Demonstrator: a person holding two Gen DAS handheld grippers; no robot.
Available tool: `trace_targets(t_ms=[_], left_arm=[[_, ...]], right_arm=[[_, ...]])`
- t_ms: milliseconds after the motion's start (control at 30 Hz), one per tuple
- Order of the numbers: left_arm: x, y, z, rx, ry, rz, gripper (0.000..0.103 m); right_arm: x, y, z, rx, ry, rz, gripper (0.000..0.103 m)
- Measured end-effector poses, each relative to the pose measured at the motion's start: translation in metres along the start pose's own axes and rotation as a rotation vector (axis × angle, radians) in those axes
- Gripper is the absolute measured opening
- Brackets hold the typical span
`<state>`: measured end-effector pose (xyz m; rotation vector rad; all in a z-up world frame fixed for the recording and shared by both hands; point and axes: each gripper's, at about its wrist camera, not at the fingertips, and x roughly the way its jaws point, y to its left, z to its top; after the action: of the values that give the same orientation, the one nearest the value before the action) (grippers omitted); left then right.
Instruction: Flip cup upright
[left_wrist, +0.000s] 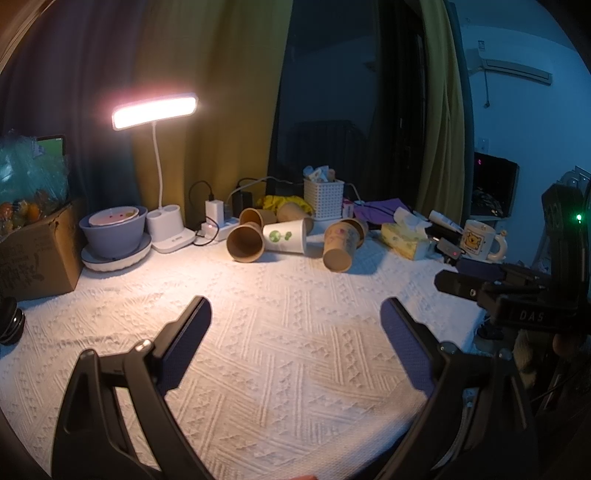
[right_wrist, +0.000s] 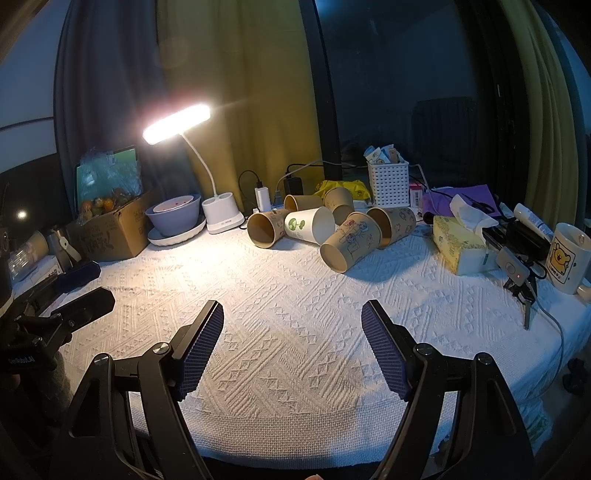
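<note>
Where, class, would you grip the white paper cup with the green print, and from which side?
Grip the white paper cup across its side wall near the middle, coming down from above. It lies on its side with brown cups touching both ends, so only its upper flank is free. The right gripper is open and is probably the one to use.

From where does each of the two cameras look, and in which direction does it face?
Left wrist: on the left gripper, facing across the white tablecloth to the tipped paper cups; own open fingers show, right gripper at right.
Right wrist: on the right gripper, facing likewise; own open fingers show, left gripper at left.
Shared: white cup, desk lamp, bear mug.
</note>
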<state>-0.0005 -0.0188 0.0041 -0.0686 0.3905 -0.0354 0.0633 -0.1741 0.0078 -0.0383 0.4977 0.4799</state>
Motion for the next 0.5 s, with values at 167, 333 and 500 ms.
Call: trace_targets(t_ms=[167, 333, 500], left_arm=[[0.0002, 0.0008, 0.0004, 0.002, 0.000, 0.000, 0.094], [0.0007, 0.0004, 0.0005, 0.001, -0.001, 0.000, 0.094], [0.0006, 0.0017, 0.0005, 0.001, 0.001, -0.002, 0.094]], right_arm=[[-0.0002, 0.0007, 0.0001, -0.001, 0.000, -0.001, 0.080], [0.0003, -0.0005, 0.0003, 0.001, 0.000, 0.000, 0.080], [0.0006, -0.0016, -0.0001, 0.002, 0.001, 0.000, 0.080]])
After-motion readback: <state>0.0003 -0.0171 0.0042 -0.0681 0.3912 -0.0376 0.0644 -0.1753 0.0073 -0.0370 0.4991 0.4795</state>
